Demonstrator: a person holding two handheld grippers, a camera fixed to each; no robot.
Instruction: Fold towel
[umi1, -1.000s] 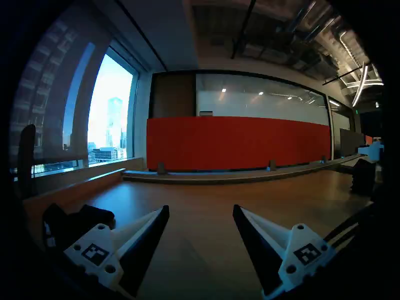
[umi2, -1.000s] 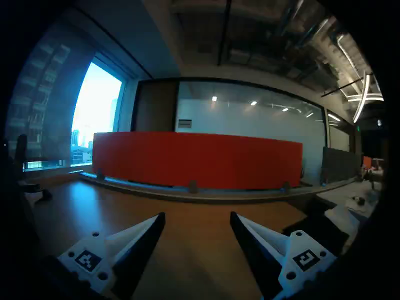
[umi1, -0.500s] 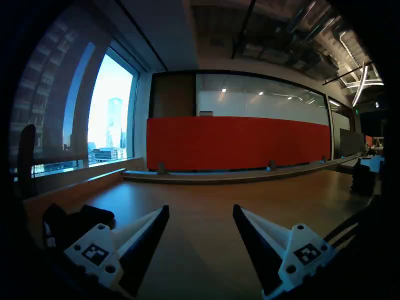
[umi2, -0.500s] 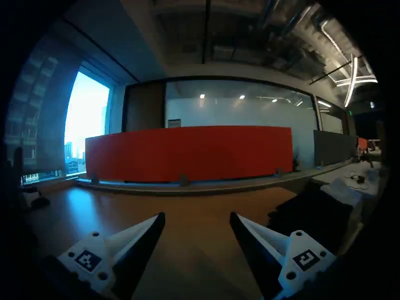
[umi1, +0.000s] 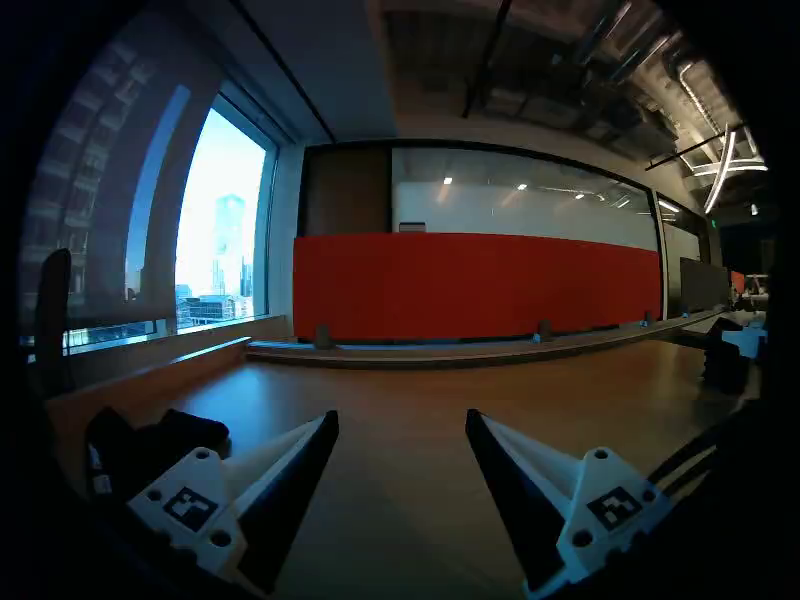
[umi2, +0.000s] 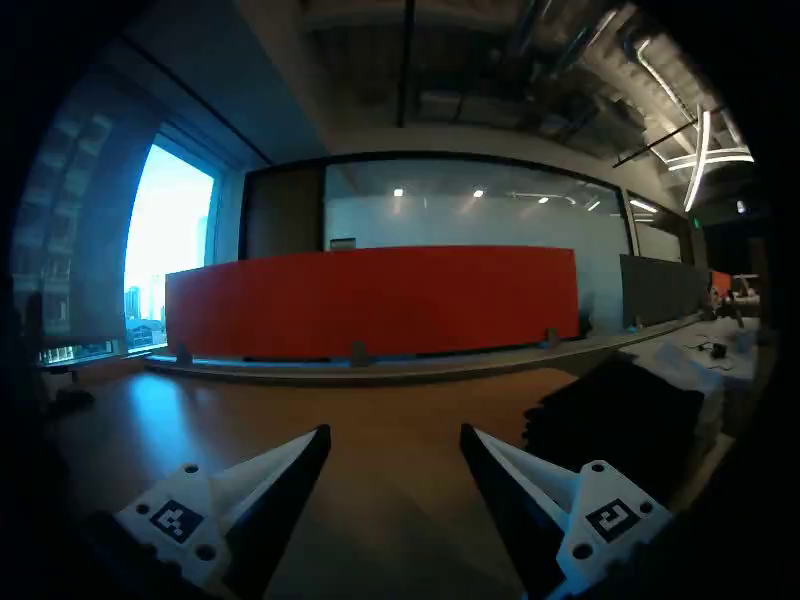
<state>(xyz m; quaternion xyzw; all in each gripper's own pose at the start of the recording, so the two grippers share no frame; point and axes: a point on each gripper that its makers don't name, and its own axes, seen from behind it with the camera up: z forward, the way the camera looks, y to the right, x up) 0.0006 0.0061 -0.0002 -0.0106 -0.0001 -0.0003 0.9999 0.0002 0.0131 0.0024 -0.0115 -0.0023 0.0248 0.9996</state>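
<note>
Beyond the jaws, a red partition (umi1: 470, 285) is glowing over a brown table (umi1: 420, 395). White fingers (umi2: 245, 480) are carrying black-and-white checked markers (umi2: 177, 520). Right of the right gripper's (umi2: 393, 430) jaws, a seemingly black stack (umi2: 620, 425) is sitting.

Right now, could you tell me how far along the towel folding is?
Nothing confirmably done: a dark stack, possibly folded cloth, sits on the wooden table. In hand: nothing; the left gripper and right gripper are both open and empty. Left: the whole pick-up and fold.
</note>
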